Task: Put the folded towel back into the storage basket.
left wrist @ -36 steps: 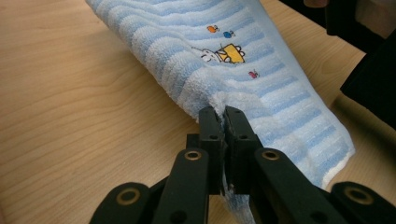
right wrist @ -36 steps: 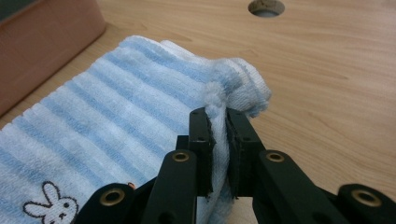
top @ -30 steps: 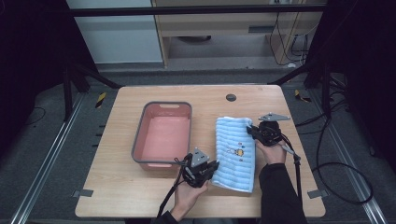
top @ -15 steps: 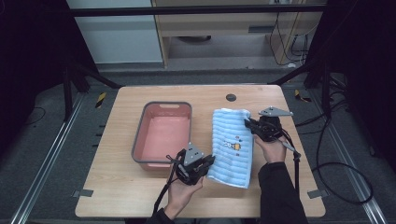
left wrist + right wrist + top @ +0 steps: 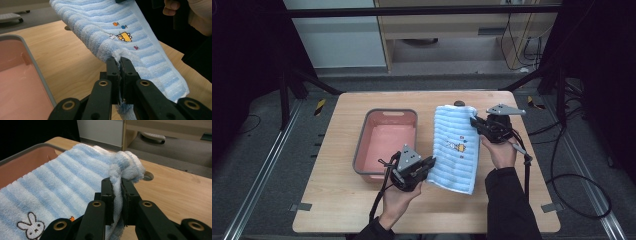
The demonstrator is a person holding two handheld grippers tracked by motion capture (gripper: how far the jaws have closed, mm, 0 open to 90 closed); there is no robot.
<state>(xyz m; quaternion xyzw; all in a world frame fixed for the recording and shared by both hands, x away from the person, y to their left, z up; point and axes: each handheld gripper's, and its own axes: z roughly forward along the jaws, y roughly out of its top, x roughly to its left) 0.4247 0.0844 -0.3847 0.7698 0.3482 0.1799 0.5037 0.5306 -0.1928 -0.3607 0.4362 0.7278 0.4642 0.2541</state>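
Note:
A folded blue-and-white striped towel (image 5: 456, 145) with small embroidered figures hangs lifted above the wooden table (image 5: 337, 200), slanting between both hands. My left gripper (image 5: 431, 163) is shut on its near left edge; the left gripper view shows the towel (image 5: 130, 37) pinched between the black jaws of that gripper (image 5: 119, 61). My right gripper (image 5: 473, 121) is shut on the towel's far right corner. In the right gripper view the cloth (image 5: 62, 185) bunches between the jaws of the gripper (image 5: 117, 182).
A pink plastic basin (image 5: 387, 140) stands on the table to the left of the towel, its rim close to my left hand. A round cable hole (image 5: 459, 103) sits at the table's far edge. Cables trail from both grippers.
Both grippers have risen with the towel still pinched, lifting it off the table. The towel has also shifted slightly left, toward the basin.

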